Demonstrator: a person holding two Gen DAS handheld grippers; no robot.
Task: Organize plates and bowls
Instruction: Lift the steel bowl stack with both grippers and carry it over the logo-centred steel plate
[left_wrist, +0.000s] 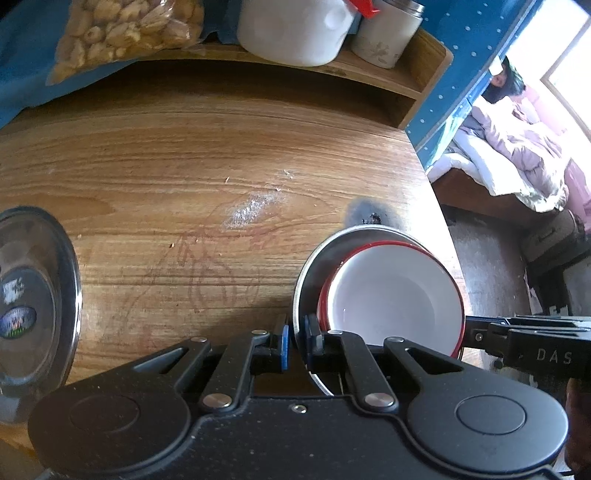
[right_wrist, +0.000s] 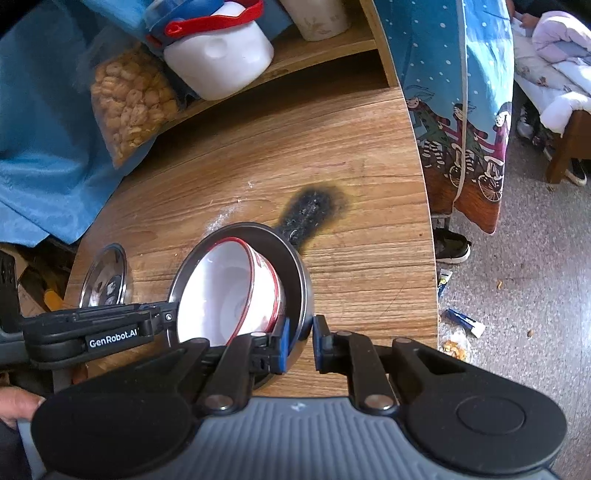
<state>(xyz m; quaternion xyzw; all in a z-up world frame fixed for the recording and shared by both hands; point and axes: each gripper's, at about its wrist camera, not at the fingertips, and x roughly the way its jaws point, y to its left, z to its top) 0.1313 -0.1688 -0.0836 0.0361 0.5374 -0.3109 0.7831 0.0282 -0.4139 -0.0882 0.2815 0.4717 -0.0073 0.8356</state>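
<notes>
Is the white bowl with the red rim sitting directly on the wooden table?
No, the white bowl rests tilted inside a steel bowl.

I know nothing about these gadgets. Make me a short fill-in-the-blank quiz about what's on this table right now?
1. The white bowl has a ____ rim.
2. That bowl sits inside a steel bowl, which both the left gripper and the right gripper clamp by its ____.
3. Just beyond the steel bowl, the wooden table bears a black ____ mark.

Missing words: red; rim; burn
</notes>
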